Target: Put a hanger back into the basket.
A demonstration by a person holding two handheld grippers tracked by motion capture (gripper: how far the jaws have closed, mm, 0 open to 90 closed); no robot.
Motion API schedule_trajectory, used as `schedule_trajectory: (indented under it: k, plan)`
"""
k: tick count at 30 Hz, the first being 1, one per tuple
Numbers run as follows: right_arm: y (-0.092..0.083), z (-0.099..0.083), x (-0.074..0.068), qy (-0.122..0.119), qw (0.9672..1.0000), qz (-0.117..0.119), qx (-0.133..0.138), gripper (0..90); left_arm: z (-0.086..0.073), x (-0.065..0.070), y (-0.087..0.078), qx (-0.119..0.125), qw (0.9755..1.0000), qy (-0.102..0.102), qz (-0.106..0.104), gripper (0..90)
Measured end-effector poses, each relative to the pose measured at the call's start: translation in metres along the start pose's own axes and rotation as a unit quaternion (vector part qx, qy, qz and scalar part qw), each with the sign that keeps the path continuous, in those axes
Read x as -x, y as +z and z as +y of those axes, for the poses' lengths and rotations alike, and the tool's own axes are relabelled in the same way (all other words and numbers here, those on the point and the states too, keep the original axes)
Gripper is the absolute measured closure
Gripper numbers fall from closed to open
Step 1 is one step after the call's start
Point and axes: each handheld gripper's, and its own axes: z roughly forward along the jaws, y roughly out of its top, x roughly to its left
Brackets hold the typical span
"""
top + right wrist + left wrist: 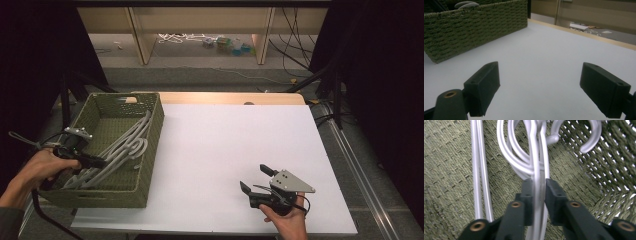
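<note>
Reaches into the green woven basket (156, 131) with the left gripper (97, 161), held in the left hand (40, 170). Goes for the grey hangers (125, 145), which lie in a loose pile on the basket floor, hooks up near the far side wall. Lie slanted because too long to lie straight across, most likely.

Has one thin bar of a hanger (534, 157) right between the two black pads of the left gripper (539, 182). Stands almost closed around that bar. Hard to tell whether the pads press on it or just sit next to it. Picks the middle bar, probably because one thin bar fits between the pads better than the whole pile.

Keeps the right gripper (253, 177) low over the white desk (240, 135), well apart from the basket, out of the way. Stands wide open there, with nothing between the pads (484, 85). Points toward the basket side (474, 30), maybe to be ready to help with a hanger once out.

Looks like a start: no hanger out on the desk yet.
</note>
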Motion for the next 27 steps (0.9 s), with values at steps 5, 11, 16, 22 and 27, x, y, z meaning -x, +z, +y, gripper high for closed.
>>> schedule_trajectory:
  k: [5,11,16,22,27]
  plan:
    - [0.000,0.000,0.000,0.000,1.0000,-0.004,0.004,17.0,0.001,0.007,-0.002,0.026,0.9992,-0.027,0.011,59.3]
    - [0.000,0.000,0.000,0.000,1.0000,-0.004,0.004,17.1,0.006,0.010,-0.010,0.077,0.9968,0.018,0.014,46.6]
    - [0.000,0.000,0.000,0.000,1.0000,-0.003,0.005,17.0,0.006,0.025,-0.017,0.125,0.9915,0.028,0.017,36.8]
    - [0.000,0.000,0.000,0.002,1.0000,0.001,0.006,17.0,0.009,0.049,-0.021,0.197,0.9800,0.027,0.015,32.3]
    - [0.001,0.000,0.000,0.003,0.9999,0.003,0.011,17.0,0.010,0.071,-0.022,0.263,0.9646,0.015,0.006,29.7]
